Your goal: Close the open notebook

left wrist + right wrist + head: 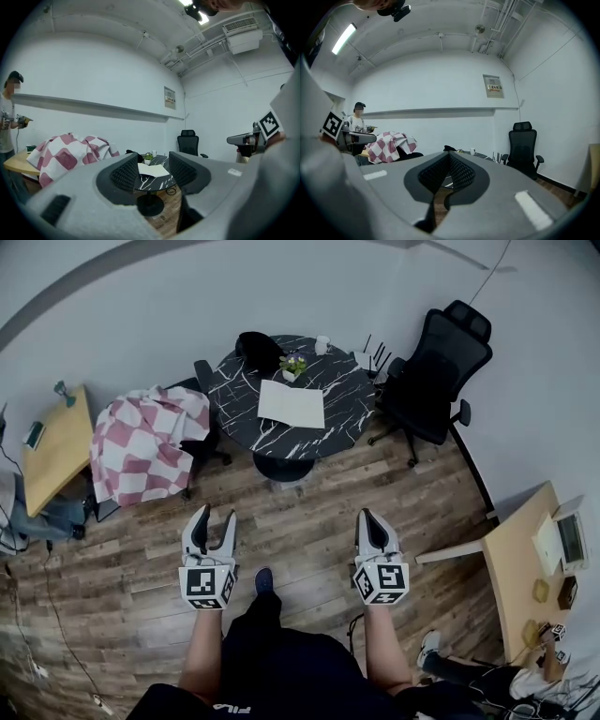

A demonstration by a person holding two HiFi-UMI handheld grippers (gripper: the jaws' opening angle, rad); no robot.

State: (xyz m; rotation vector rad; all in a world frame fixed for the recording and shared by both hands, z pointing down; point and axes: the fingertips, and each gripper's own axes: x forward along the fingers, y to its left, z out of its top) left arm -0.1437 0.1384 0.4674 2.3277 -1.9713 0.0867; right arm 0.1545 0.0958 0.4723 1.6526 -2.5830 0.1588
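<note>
In the head view, the open notebook [292,403] lay flat on a round black marble table [342,407] in the upper middle of the frame. It lay well apart from both tools, which sat in the lower half over the wooden floor [300,521]. The left gripper [216,517] was lower left with its jaws spread and nothing between them. The right gripper [368,518] was lower right with its jaws pressed together. A red-and-white checked cloth [141,442] hung left of the table and a black office chair [436,371] stood at its right.

In the left gripper view, the notebook [153,170] showed far off, framed in the gap of the spread jaws at centre.

In the right gripper view, the closed jaws met at centre and the notebook could not be made out behind them.
</note>
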